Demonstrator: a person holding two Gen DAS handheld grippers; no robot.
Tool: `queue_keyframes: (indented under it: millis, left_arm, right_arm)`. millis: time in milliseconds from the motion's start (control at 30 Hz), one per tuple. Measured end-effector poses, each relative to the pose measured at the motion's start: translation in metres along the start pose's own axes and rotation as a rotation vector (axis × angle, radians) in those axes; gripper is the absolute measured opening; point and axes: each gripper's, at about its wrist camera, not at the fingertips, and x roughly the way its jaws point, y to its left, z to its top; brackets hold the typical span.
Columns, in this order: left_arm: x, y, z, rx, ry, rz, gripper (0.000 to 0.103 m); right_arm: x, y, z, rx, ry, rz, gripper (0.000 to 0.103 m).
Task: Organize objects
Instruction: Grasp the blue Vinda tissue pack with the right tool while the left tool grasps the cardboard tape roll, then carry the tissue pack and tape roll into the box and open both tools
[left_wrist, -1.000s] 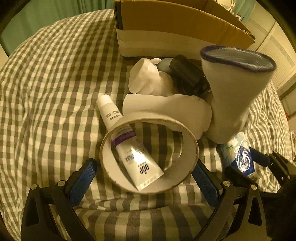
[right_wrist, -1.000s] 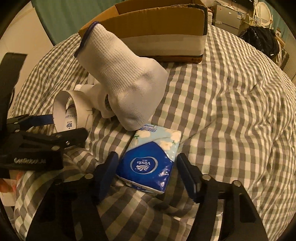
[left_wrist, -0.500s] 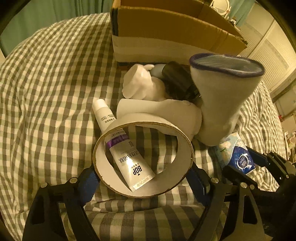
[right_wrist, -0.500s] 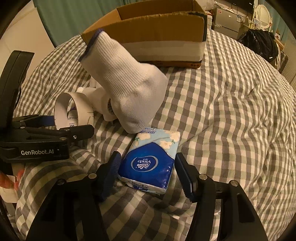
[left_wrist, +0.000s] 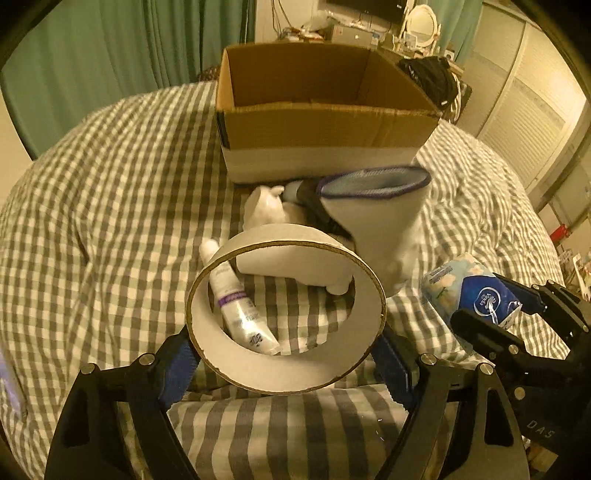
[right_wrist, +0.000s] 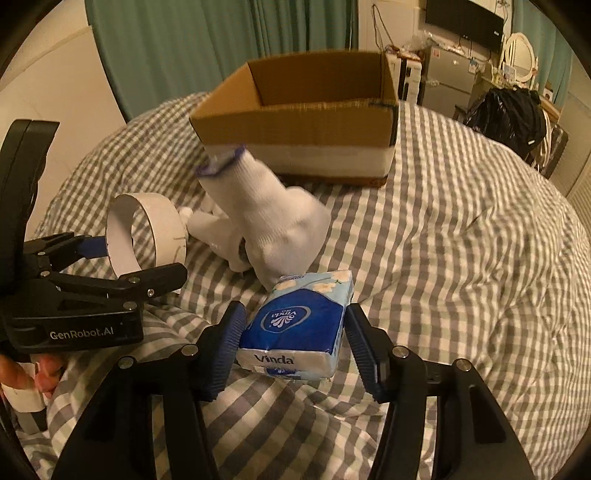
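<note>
My left gripper (left_wrist: 286, 365) is shut on a white cardboard tape ring (left_wrist: 284, 373) and holds it above the checked bedspread; it also shows in the right wrist view (right_wrist: 146, 232). My right gripper (right_wrist: 293, 345) is shut on a blue Vinda tissue pack (right_wrist: 295, 325), lifted off the bed; the pack also shows in the left wrist view (left_wrist: 469, 295). An open cardboard box (left_wrist: 317, 122) stands behind the pile. A white glove with a blue cuff (right_wrist: 266, 218) stands upright. A white tube (left_wrist: 236, 302) lies behind the ring.
A white crumpled item (left_wrist: 264, 210) and a dark object (left_wrist: 314, 206) lie in front of the box. The checked bedspread (right_wrist: 461, 258) stretches to the right. Green curtains (right_wrist: 207, 48) and furniture stand behind the bed.
Both grippers have closed on their objects and risen: the ring and the tissue pack are off the bed, and the box interior has come into view.
</note>
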Motion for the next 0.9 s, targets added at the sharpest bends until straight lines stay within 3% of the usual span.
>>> queue_keyframes:
  millis: [67,400,633,900]
  left_arm:
    - [0.013,0.008,0.005,-0.001,-0.019,0.006,0.086]
    - [-0.025,0.013,0.027,0.019,-0.117,0.024,0.086]
    - [-0.052,0.022,0.072,0.062,-0.191,0.015,0.086]
    - [-0.046,0.03,0.141,0.076,-0.235,0.01,0.086]
  right_arm:
    - [-0.009,-0.003,-0.001,-0.003,-0.017,-0.003,0.056]
    - [-0.056,0.007,0.025,-0.049,-0.135,-0.001,0.055]
    - [-0.078,0.009,0.077,-0.07,-0.248,0.017,0.055]
    - [-0.068,-0.01,0.144,-0.014,-0.293,0.053,0.055]
